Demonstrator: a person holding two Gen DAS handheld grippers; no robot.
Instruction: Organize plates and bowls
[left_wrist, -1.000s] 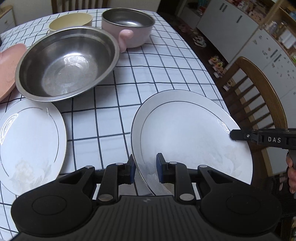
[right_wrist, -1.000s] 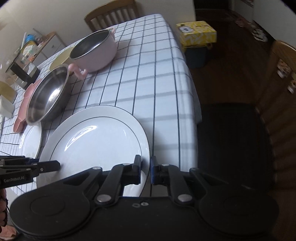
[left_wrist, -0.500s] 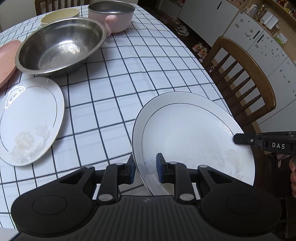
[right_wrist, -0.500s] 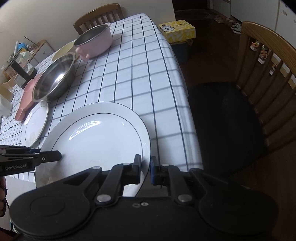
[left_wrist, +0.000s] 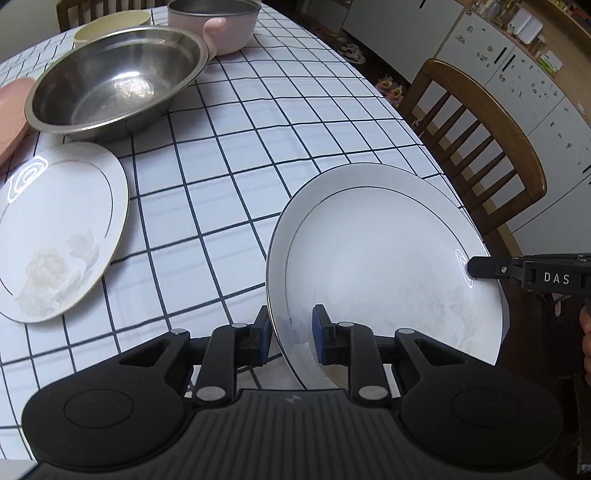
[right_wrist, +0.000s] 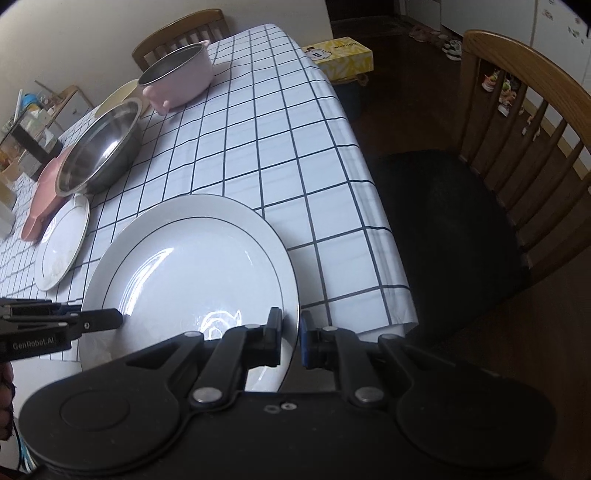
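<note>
From the left wrist cam, the left gripper (left_wrist: 290, 334) is pinching the near rim of the big white plate (left_wrist: 384, 254), which sits tilted over the table's corner. The right gripper (left_wrist: 474, 267) clamps the opposite rim. A smaller floral plate (left_wrist: 55, 229) lies flat on the checked tablecloth (left_wrist: 240, 147), with a steel bowl (left_wrist: 114, 79), a pink pot (left_wrist: 221, 22) and a cream bowl (left_wrist: 110, 27) behind it.

Right wrist cam: the right gripper (right_wrist: 290, 338) is squeezed tight on the plate (right_wrist: 184, 273) edge, and the left gripper (right_wrist: 116, 319) grips the far side. A wooden chair (right_wrist: 524, 122) stands beside the table.
</note>
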